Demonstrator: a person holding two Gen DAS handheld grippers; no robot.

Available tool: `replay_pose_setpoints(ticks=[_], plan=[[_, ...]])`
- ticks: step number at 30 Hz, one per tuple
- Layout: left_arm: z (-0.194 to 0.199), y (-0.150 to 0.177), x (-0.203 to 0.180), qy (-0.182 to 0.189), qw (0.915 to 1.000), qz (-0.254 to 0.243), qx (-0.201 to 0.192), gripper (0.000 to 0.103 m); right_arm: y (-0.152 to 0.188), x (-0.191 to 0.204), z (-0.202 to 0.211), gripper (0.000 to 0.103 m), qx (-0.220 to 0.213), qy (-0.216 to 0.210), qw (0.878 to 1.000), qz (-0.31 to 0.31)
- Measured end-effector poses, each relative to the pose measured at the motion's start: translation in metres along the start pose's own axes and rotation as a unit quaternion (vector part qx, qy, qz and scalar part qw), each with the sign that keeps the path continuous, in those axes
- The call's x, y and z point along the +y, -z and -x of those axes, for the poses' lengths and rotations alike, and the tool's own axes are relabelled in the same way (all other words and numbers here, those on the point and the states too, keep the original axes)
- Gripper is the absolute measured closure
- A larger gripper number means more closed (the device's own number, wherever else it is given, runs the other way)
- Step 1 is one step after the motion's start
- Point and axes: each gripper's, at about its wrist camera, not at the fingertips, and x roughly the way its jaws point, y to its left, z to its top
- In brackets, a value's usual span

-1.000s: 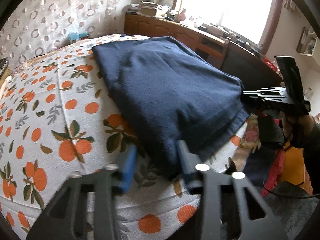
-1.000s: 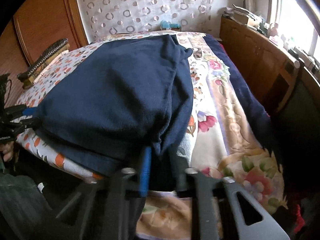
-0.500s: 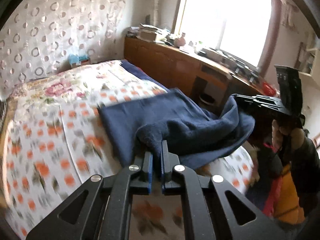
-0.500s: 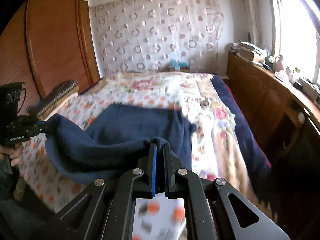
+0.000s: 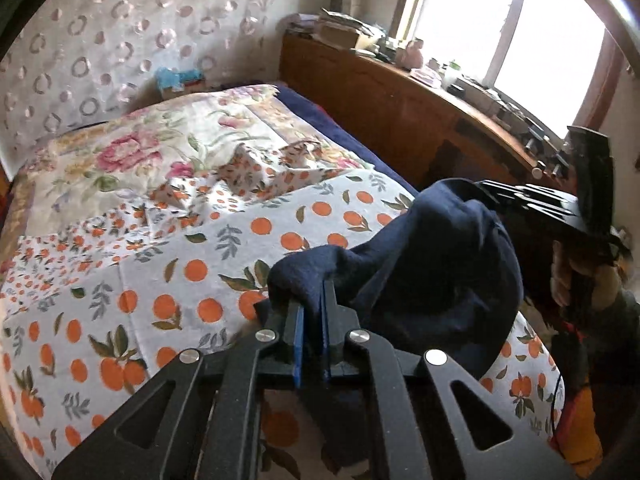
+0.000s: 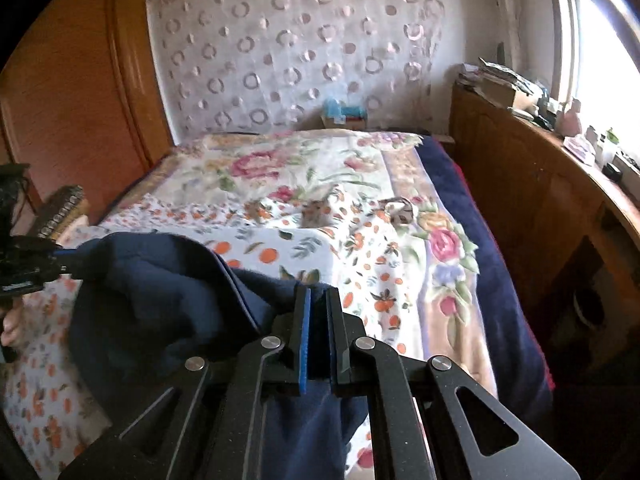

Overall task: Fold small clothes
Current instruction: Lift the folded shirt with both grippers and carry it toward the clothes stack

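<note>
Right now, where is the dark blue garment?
The dark blue garment hangs between the left gripper and the right gripper, lifted over the near end of the bed.

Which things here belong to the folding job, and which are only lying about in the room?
For the job:
- navy garment
- left gripper, shut on it
- right gripper, shut on it
- bed cover, the work surface

Lying about:
- wooden sideboard
- blue box by the wall

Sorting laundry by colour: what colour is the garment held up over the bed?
Dark navy blue garment, clearest in the left wrist view.
</note>
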Motion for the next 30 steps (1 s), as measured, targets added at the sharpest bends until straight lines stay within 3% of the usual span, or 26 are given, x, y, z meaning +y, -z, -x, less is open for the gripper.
replay_pose_setpoints(ticks=[1, 3, 4, 5, 6, 7, 11, 15, 22, 30], plan=[[0.001, 0.0, 0.001, 0.001, 1.0, 0.001, 0.0, 0.093, -0.002, -0.001, -0.003, 0.094, 0.003, 0.001, 1.0, -0.003], [0.003, -0.001, 0.0, -0.008, 0.9999, -0.005, -0.006, 0.067, -0.014, -0.004, -0.002, 0.086, -0.004, 0.011, 1.0, -0.005], [0.009, -0.001, 0.001, -0.023, 0.9995, -0.01, -0.017, 0.055, -0.014, -0.005, 0.002, 0.072, -0.009, 0.019, 1.0, -0.007], [0.012, -0.001, 0.004, -0.027, 0.9993, -0.014, -0.02, 0.052, -0.014, -0.007, 0.006, 0.062, -0.013, 0.021, 1.0, -0.009], [0.015, -0.001, 0.005, -0.026, 0.9993, -0.016, -0.021, 0.051, -0.013, -0.005, 0.012, 0.043, -0.015, 0.02, 1.0, -0.011], [0.019, -0.001, 0.007, -0.023, 0.9994, -0.016, -0.023, 0.047, -0.01, -0.006, 0.018, 0.037, -0.016, 0.015, 1.0, -0.015], [0.016, 0.009, 0.012, -0.009, 0.9997, -0.021, -0.004, 0.044, 0.008, -0.002, 0.024, 0.036, -0.004, -0.007, 1.0, -0.023], [-0.011, 0.015, 0.017, 0.001, 0.9997, -0.002, 0.026, 0.044, 0.021, 0.001, 0.012, 0.036, 0.03, -0.058, 0.997, -0.038], [-0.05, 0.016, 0.025, 0.016, 0.9968, 0.042, 0.065, 0.044, 0.023, 0.009, -0.015, 0.036, 0.058, -0.042, 0.997, -0.032], [-0.053, 0.014, 0.019, 0.028, 0.9977, 0.043, 0.045, 0.047, 0.021, 0.013, -0.015, 0.036, 0.063, -0.042, 0.997, -0.029]])
